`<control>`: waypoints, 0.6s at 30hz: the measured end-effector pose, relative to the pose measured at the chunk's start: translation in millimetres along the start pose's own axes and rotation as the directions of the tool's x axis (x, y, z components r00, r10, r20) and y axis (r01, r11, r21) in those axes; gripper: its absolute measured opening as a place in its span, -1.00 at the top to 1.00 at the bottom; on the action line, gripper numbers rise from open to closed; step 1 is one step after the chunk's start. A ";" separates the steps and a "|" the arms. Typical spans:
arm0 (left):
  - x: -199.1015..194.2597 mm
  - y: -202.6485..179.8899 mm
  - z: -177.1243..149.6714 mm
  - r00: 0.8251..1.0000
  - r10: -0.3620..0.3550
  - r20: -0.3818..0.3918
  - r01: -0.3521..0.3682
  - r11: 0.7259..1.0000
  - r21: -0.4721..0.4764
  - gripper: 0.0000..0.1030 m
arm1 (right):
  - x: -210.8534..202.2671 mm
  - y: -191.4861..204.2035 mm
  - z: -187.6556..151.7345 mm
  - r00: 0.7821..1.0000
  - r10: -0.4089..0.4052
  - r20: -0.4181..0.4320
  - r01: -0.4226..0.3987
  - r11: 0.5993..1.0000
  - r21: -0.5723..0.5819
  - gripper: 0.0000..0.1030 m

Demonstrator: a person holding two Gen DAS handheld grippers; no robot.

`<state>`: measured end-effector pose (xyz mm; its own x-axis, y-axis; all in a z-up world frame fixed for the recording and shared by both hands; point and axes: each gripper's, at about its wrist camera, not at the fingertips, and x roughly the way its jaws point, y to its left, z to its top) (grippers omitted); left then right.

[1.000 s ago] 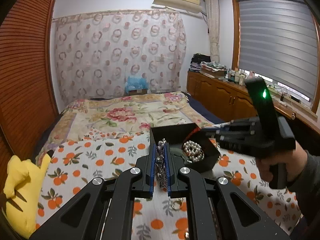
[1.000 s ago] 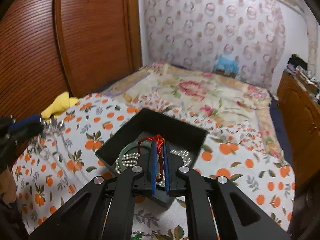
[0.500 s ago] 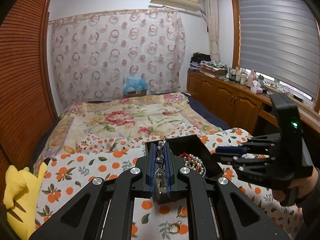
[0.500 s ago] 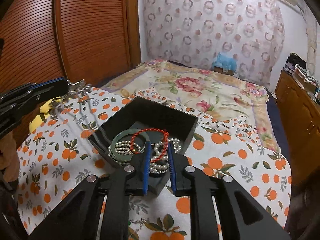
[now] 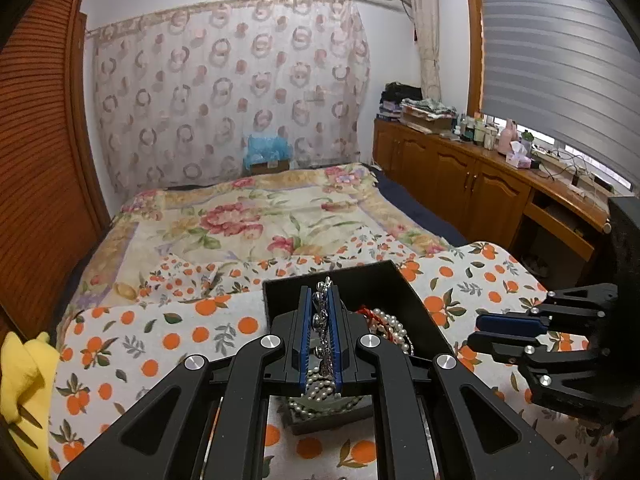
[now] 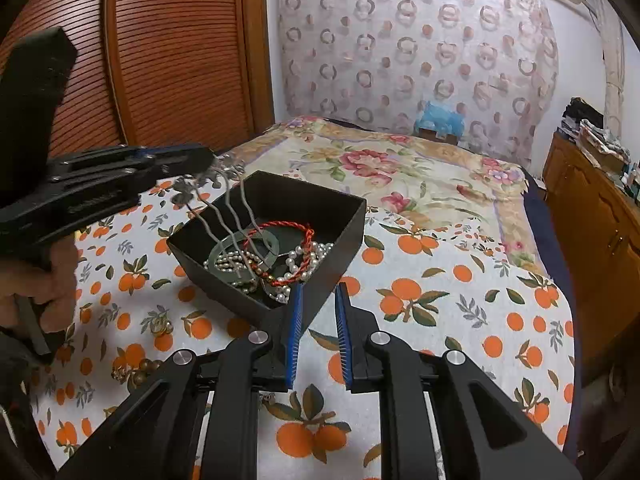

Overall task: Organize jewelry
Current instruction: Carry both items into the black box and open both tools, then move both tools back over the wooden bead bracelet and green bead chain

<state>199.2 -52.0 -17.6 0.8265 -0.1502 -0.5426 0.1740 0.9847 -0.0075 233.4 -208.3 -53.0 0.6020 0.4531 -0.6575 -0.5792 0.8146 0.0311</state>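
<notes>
A black box sits on the orange-print cloth and holds a green bangle, a pearl string and a red cord bracelet. My left gripper is shut on a silver pronged hair comb. In the right wrist view the left gripper hovers at the box's left rim, and the hair comb's wavy prongs hang down into the box. My right gripper stands open just in front of the box's near corner, with nothing between its pads. In the left wrist view the right gripper is to the right of the box.
Small gold-coloured pieces and a dark beaded piece lie on the cloth to the left of the box. A yellow plush toy lies at the bed's left edge. Wooden cabinets line the right wall, and a slatted wardrobe the left.
My right gripper let go of the red cord bracelet, which now lies in the box, then opened and drew back. My left gripper carried the hair comb over the box.
</notes>
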 end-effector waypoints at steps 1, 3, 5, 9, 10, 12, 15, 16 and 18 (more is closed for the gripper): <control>1.5 -0.6 -0.8 1.000 -0.004 -0.005 0.004 1.000 -0.001 0.86 | -0.7 0.8 -1.3 1.000 0.000 0.001 0.000 1.000 0.000 0.64; 3.7 -3.6 -2.8 1.000 -0.006 -0.011 0.006 1.000 0.006 0.86 | -2.5 1.1 -3.4 1.000 0.003 0.003 -0.003 1.000 0.000 0.64; 5.1 -5.7 -4.3 1.000 -0.009 -0.016 0.009 1.000 0.011 0.86 | -3.7 2.1 -4.8 1.000 0.005 0.004 -0.005 1.000 -0.001 0.64; 8.0 -8.2 -6.9 0.999 -0.022 -0.034 0.022 1.000 0.012 0.85 | -4.9 4.5 -8.2 1.000 0.011 0.005 -0.011 1.000 0.000 0.64; 9.5 -8.7 -8.1 0.998 -0.032 -0.048 0.033 0.999 0.012 0.85 | -5.1 5.0 -7.4 1.000 0.011 0.005 -0.011 1.000 0.000 0.64; 7.4 -9.0 -10.2 0.998 -0.043 -0.045 0.043 0.999 0.017 0.85 | -5.0 5.9 -8.7 1.000 0.012 0.003 -0.012 1.000 0.000 0.64; 1.9 -8.5 -12.1 0.998 -0.053 -0.046 0.054 0.998 0.023 0.84 | -6.6 9.0 -13.5 1.000 0.001 0.008 -0.001 1.000 0.000 0.64; -0.7 -8.1 -13.0 0.997 -0.056 -0.046 0.057 0.998 0.023 0.84 | -7.7 10.0 -16.2 1.000 -0.004 0.011 0.004 1.000 -0.001 0.64; -6.7 -8.2 -15.7 0.997 -0.056 -0.044 0.057 0.998 0.027 0.84 | -10.7 12.6 -19.4 1.000 -0.003 0.015 0.003 1.000 -0.003 0.64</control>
<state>183.8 -57.7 -27.2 0.7909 -0.2010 -0.5780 0.2356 0.9717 -0.0155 208.9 -209.9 -60.1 0.6121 0.4563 -0.6459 -0.5789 0.8150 0.0272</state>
